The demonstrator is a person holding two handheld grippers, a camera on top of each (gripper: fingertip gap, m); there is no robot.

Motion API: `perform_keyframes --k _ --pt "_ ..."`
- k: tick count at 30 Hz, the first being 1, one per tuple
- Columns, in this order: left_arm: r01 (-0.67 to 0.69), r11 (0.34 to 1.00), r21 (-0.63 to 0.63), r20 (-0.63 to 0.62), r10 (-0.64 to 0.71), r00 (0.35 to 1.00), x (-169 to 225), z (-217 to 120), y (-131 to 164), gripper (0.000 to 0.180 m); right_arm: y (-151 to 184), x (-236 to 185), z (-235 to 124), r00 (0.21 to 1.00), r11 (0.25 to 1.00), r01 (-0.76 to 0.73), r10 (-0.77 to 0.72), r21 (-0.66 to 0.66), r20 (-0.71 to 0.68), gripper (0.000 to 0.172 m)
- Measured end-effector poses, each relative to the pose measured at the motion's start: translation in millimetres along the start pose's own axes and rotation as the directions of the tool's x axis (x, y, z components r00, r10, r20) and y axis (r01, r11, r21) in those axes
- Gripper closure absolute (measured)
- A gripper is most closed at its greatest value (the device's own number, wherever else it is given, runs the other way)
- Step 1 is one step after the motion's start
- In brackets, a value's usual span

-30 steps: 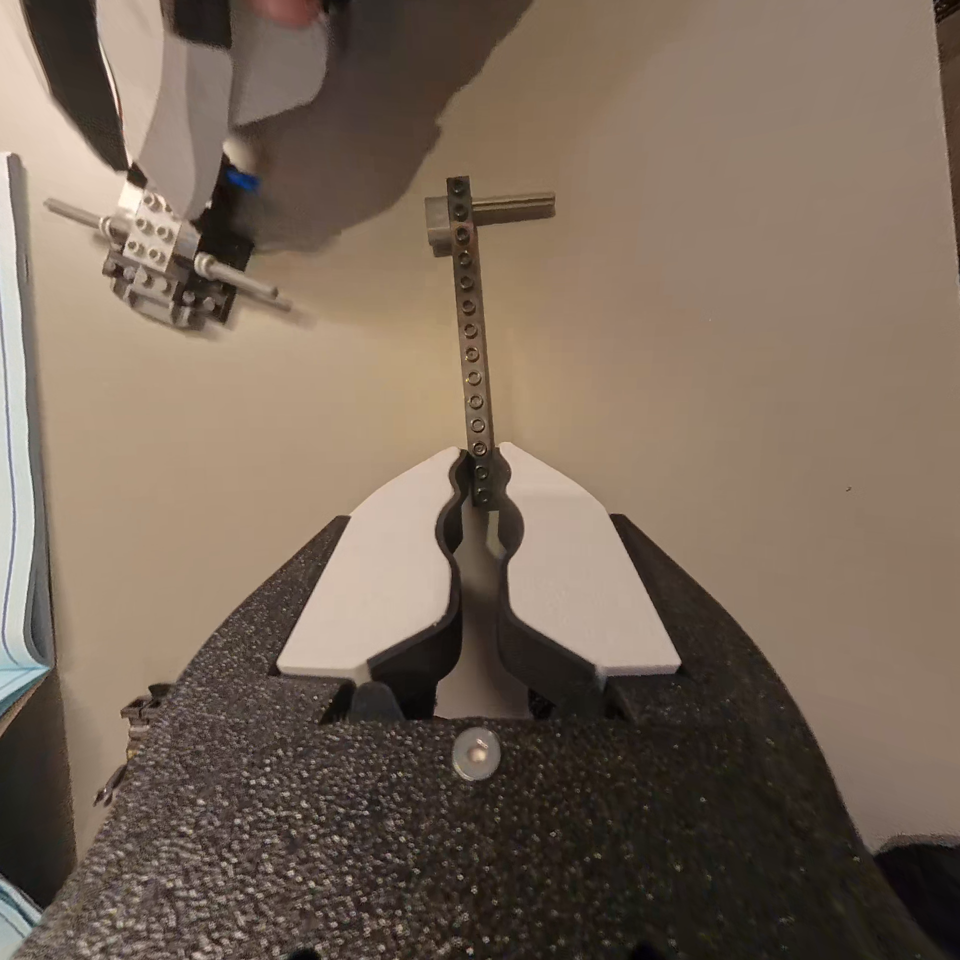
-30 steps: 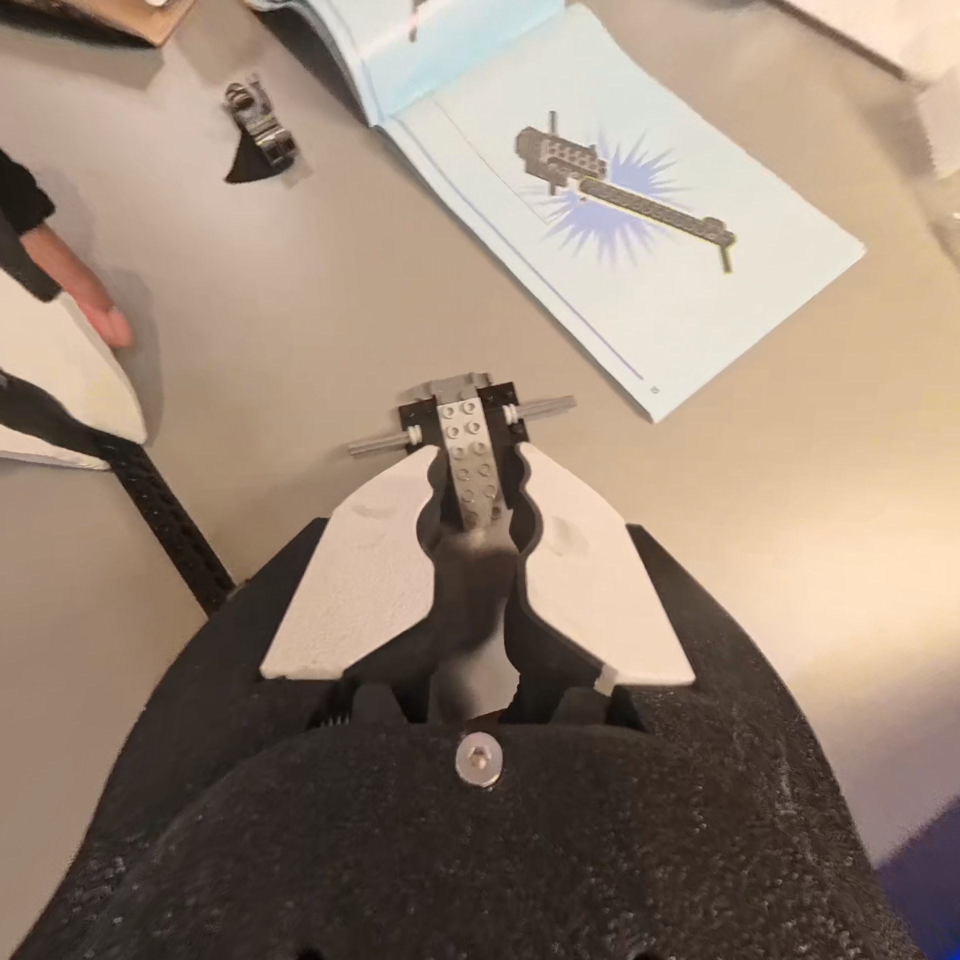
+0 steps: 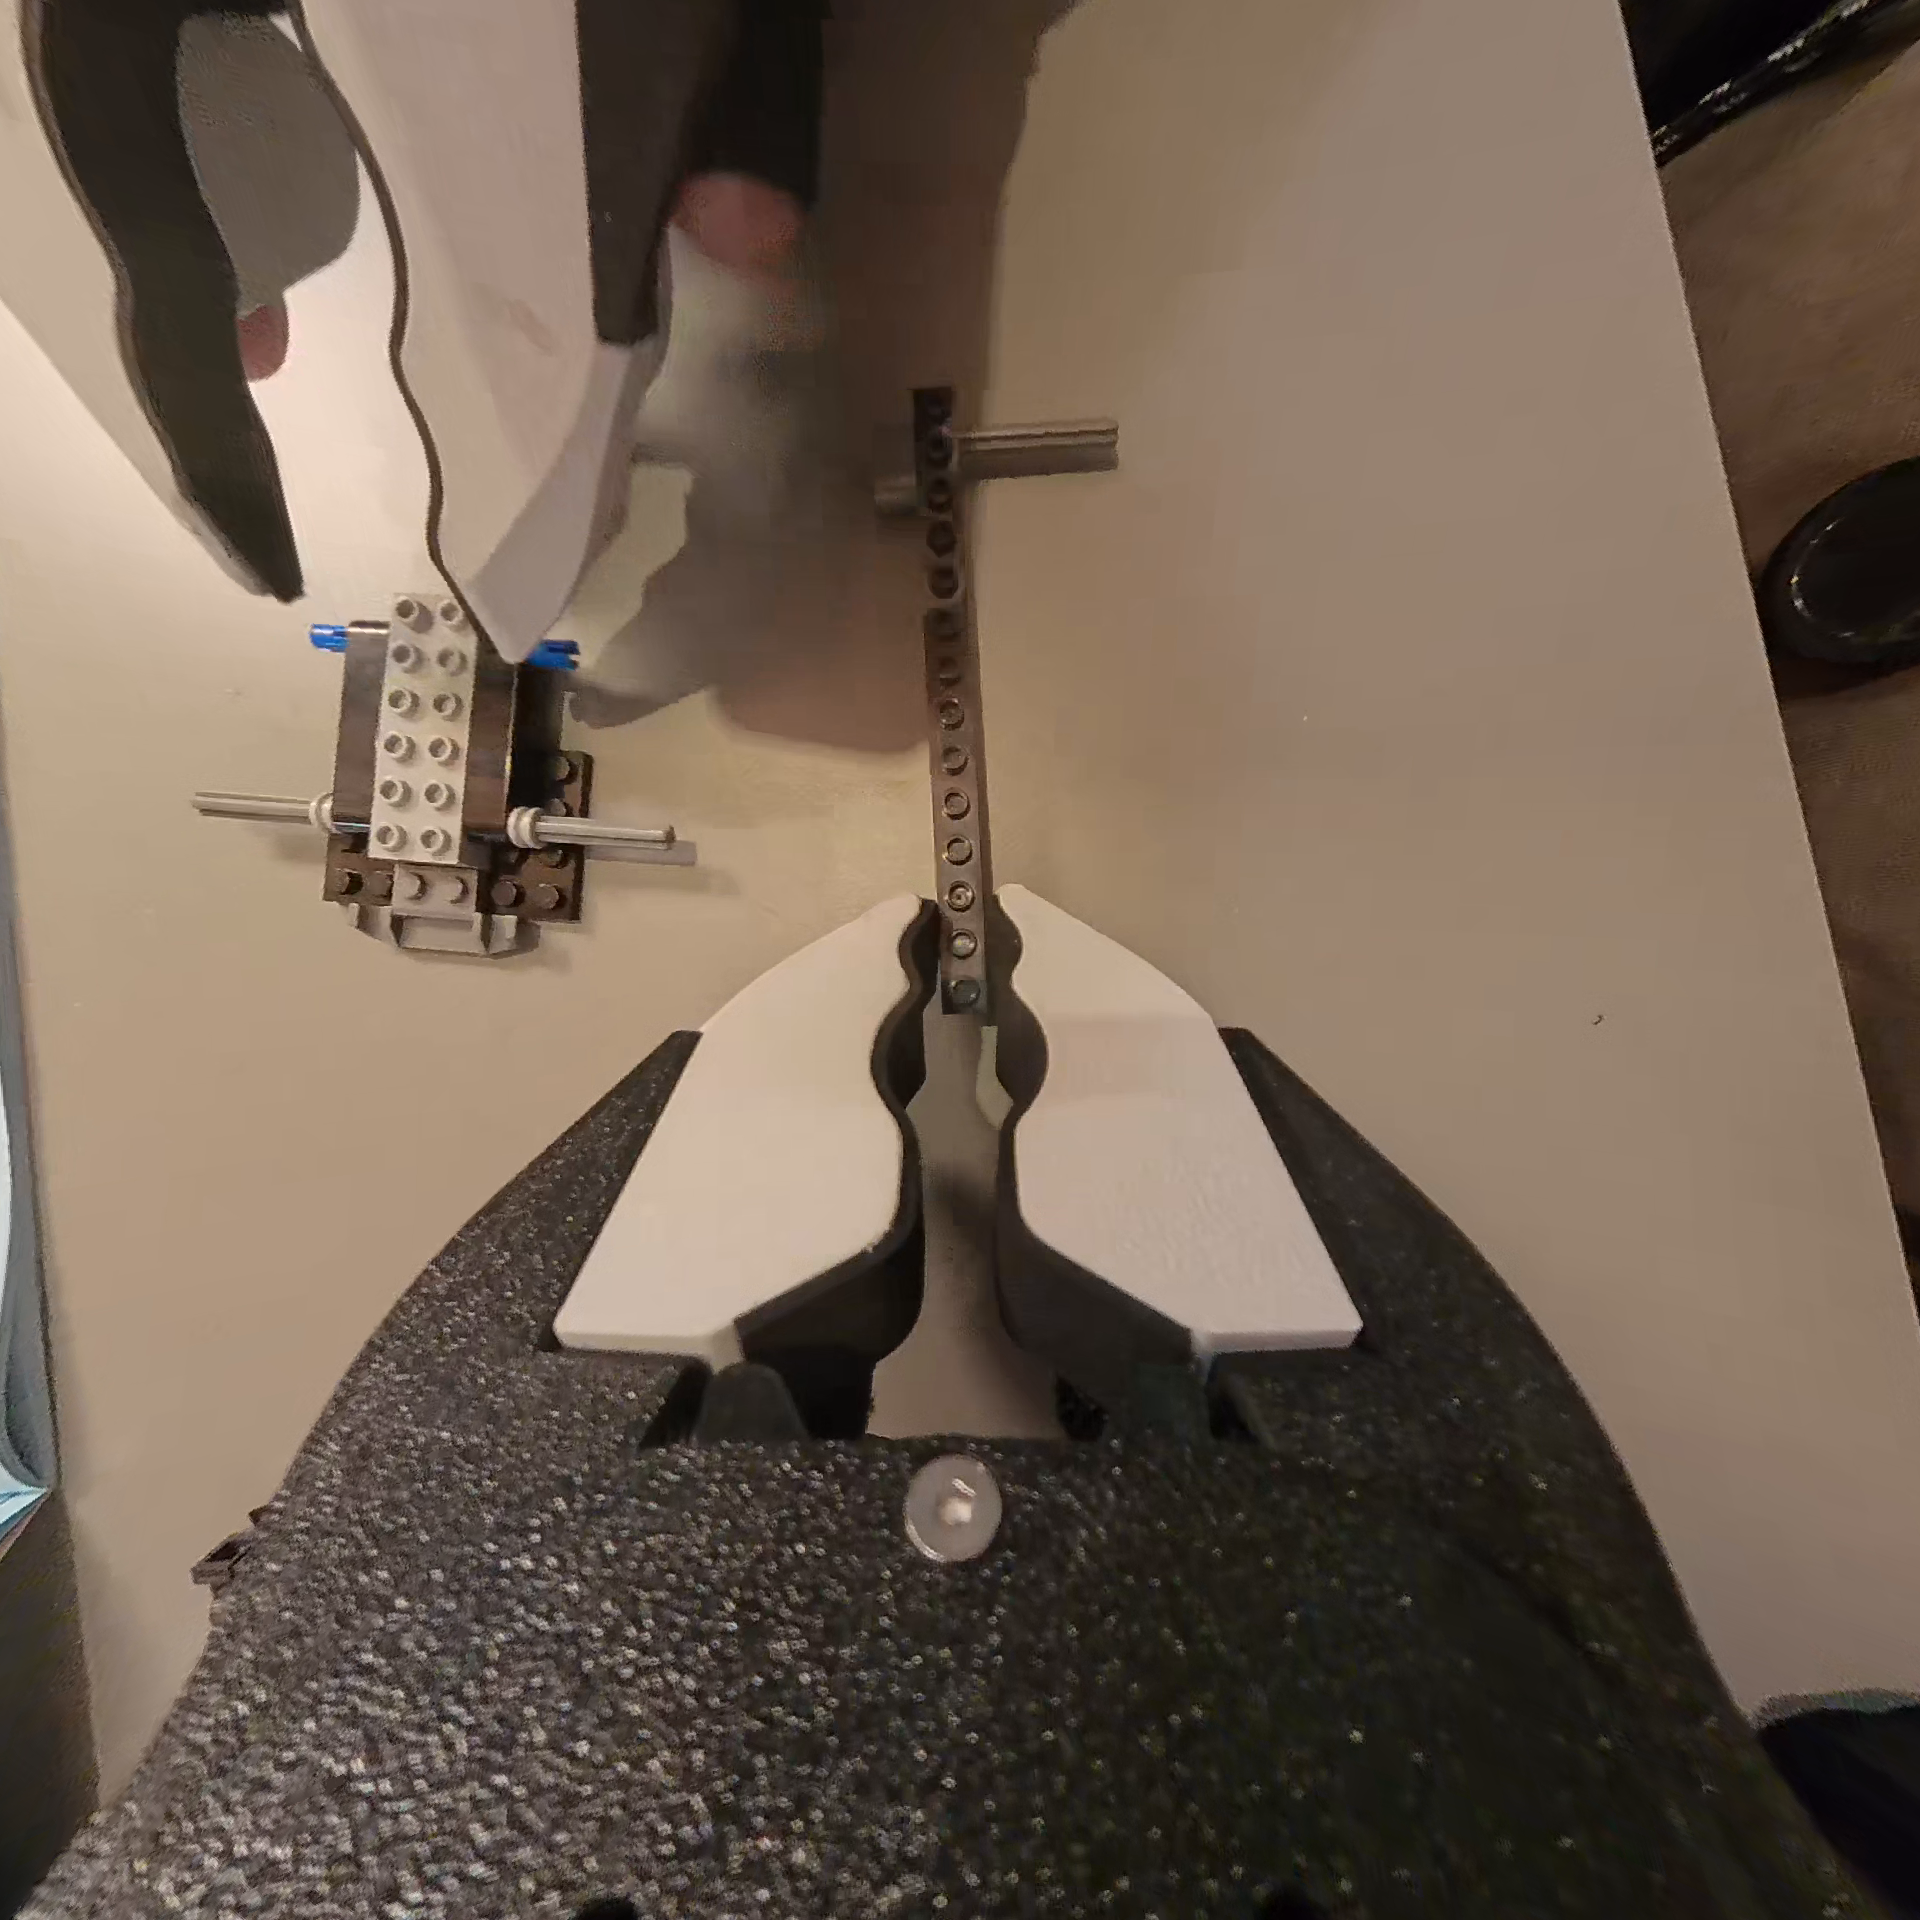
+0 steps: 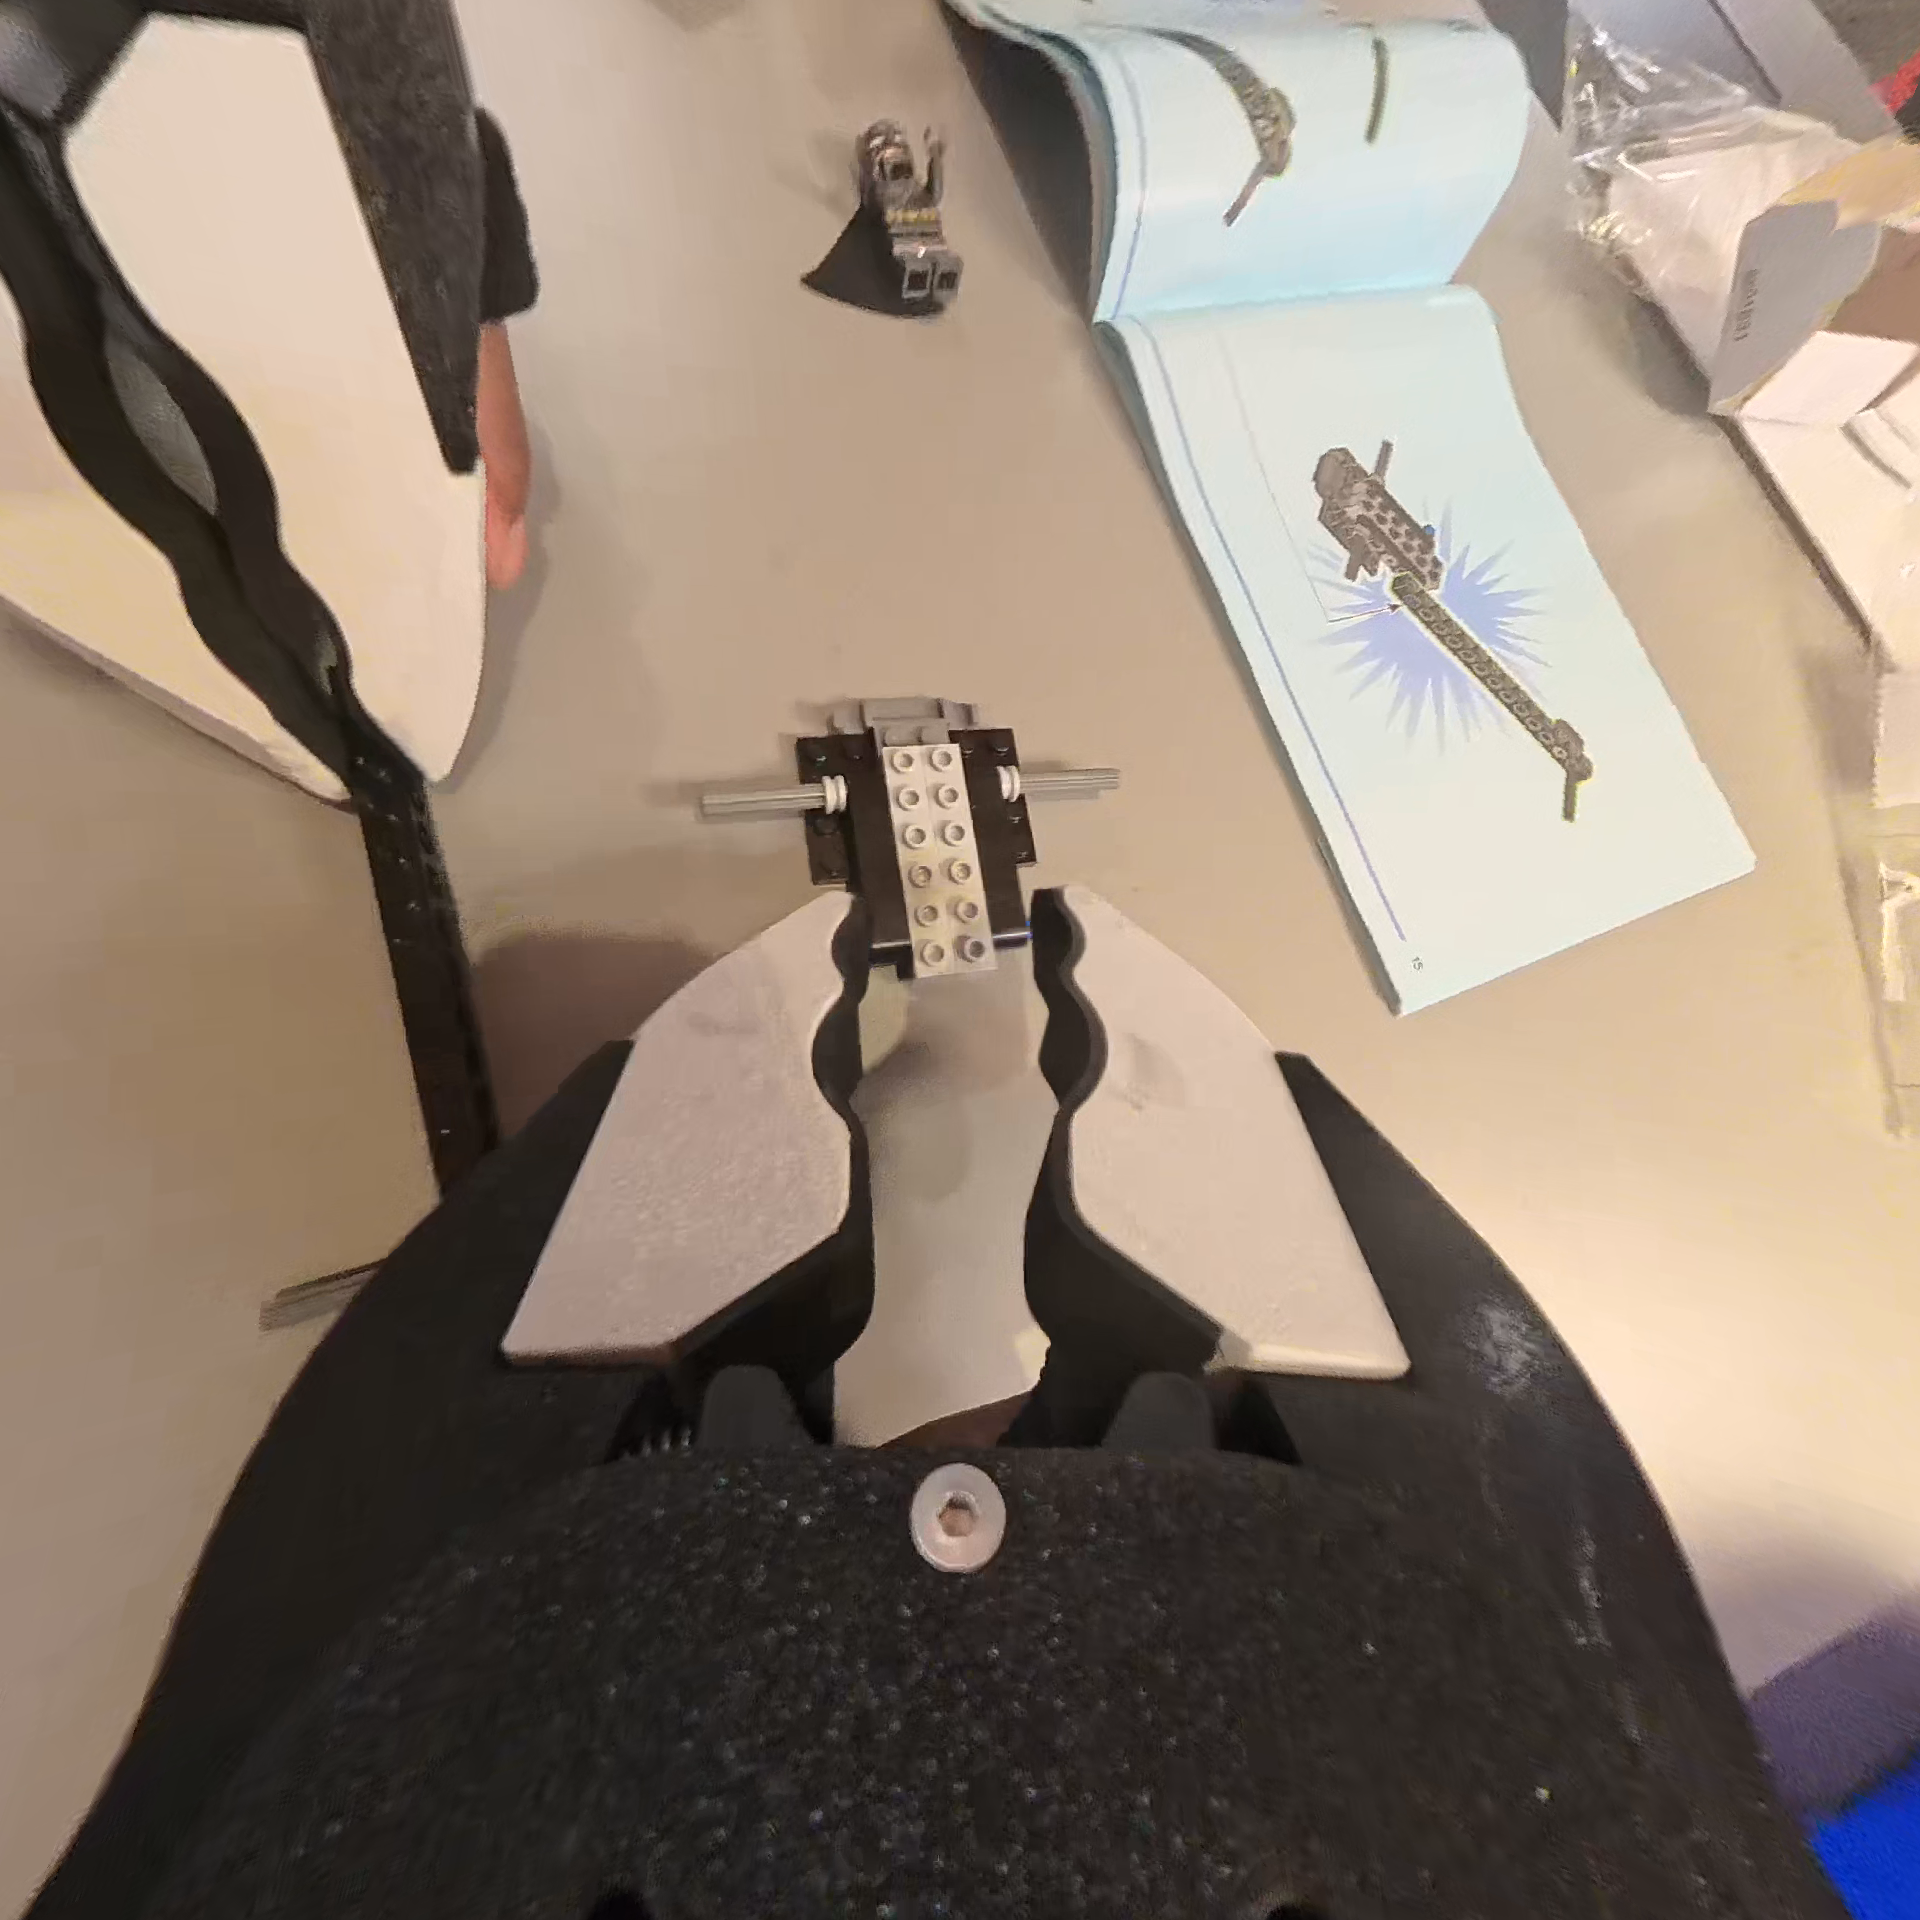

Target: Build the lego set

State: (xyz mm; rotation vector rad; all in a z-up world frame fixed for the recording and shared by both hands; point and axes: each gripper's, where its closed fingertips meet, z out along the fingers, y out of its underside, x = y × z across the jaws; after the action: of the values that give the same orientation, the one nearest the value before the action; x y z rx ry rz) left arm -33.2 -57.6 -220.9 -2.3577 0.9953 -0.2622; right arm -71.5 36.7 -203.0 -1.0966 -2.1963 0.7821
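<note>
My left gripper [image 3: 961,914] is shut on the near end of a long dark beam with holes [image 3: 951,675]. A grey cross piece [image 3: 1029,457] sits at the beam's far end. My right gripper [image 4: 940,914] is open around the near end of a black and grey brick assembly [image 4: 930,831] with a grey axle, which rests on the table. Its right pad stands clear of the assembly. In the left wrist view the assembly [image 3: 436,769] lies left of the beam, with the right gripper's fingers [image 3: 520,540] over its far end. The right wrist view shows the left gripper [image 4: 260,520] and beam [image 4: 416,935] at left.
An open pale blue instruction booklet [image 4: 1403,623] lies to the right. A small grey figure with a dark cape [image 4: 904,218] stands farther back. Boxes and plastic bags [image 4: 1766,260] crowd the far right. The table edge [image 3: 1704,520] runs along the beam's right side.
My right gripper's jaws have opened and let go of the brick assembly, which now lies flat on the table. My left gripper still grips the beam.
</note>
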Motion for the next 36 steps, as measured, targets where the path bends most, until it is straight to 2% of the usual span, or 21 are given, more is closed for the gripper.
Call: perform_keyframes --k 2,5,8,15,21,25,29,31,34,36 --pt "0.005 1.0 0.011 0.005 -0.005 1.0 -1.4 -2.6 -0.9 0.172 2.4 0.7 -1.6 0.997 0.997 -0.073 0.073 -0.011 0.026 0.134" --pt "0.008 1.0 0.013 0.006 -0.008 1.0 -1.8 -4.4 0.0 0.172 21.6 -1.6 4.8 0.994 0.987 -0.099 0.105 -0.126 0.038 0.121" --pt "0.004 1.0 0.009 -0.011 -0.004 1.0 1.7 -4.6 0.3 0.172 18.6 -10.8 7.3 0.99 0.988 -0.097 0.108 -0.119 0.092 0.122" --pt "-0.005 1.0 -0.007 -0.038 0.004 0.999 7.5 -0.5 0.6 0.172 -0.6 -33.4 21.3 0.985 0.999 -0.007 0.016 -0.054 0.17 0.133" --pt "0.002 1.0 0.003 -0.004 -0.002 1.0 1.3 0.5 -2.3 0.172 1.5 -26.4 8.7 0.991 0.999 0.033 -0.027 -0.038 0.134 0.129" --pt "0.019 1.0 0.017 0.037 -0.02 0.999 -7.2 4.7 -7.1 0.172 -11.3 -54.5 -16.6 0.95 0.993 0.082 -0.103 0.086 0.293 0.133" --pt "0.023 1.0 0.008 0.07 -0.024 0.997 -12.6 12.6 -9.3 0.172 -1.8 -86.2 -17.8 0.898 0.981 0.191 -0.189 0.037 0.398 0.131" --pt "0.032 0.999 0.013 0.085 -0.033 0.996 -15.7 14.9 -11.1 0.17 6.4 -90.6 -11.8 0.897 0.972 0.234 -0.208 -0.018 0.391 0.136" --pt "0.026 0.999 0.024 0.096 -0.029 0.995 -16.9 11.4 -12.4 0.15 6.9 -80.6 -7.8 0.924 0.972 0.229 -0.199 -0.054 0.326 0.159" --pt "0.015 0.999 0.036 0.129 -0.019 0.991 -22.4 2.7 -11.9 0.139 9.1 -72.2 -7.6 0.935 0.973 0.222 -0.195 -0.063 0.296 0.165"
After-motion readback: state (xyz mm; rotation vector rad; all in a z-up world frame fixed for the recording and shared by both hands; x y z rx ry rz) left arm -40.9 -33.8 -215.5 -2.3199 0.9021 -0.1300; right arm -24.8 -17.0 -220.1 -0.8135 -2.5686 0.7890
